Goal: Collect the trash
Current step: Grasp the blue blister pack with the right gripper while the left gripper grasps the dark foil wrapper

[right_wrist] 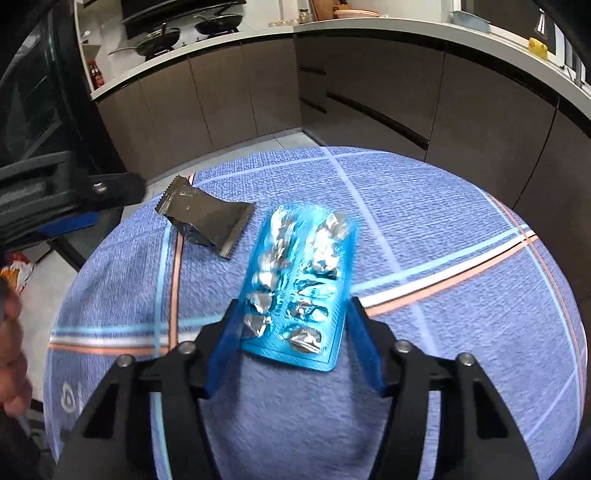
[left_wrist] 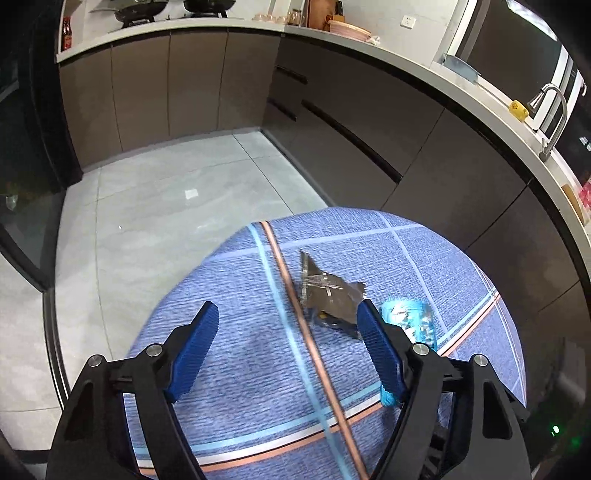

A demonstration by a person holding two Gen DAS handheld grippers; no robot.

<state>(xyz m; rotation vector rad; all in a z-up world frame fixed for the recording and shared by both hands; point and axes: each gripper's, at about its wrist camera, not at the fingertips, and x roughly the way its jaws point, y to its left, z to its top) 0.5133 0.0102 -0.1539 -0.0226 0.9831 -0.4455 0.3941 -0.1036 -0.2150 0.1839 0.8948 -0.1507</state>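
Our right gripper [right_wrist: 291, 314] clasped the blue blister pack [right_wrist: 299, 291]; our left gripper [left_wrist: 288, 325] gaped unclenched, silver wrapper [left_wrist: 328, 295] at one o'clock. No legible writing.

We're in a home kitchen. L-shaped run of dark brown cabinets [left_wrist: 207, 85] under a pale worktop [left_wrist: 399, 55], two pans on a gas hob [right_wrist: 184, 33], sink faucet [left_wrist: 552, 114] by a window, wall socket [left_wrist: 407, 22], sauce bottles [right_wrist: 95, 74], stacked plates [left_wrist: 349, 27], grey tiled floor [left_wrist: 166, 206]. Round surface with blue plaid cloth [right_wrist: 424, 206] in the foreground.
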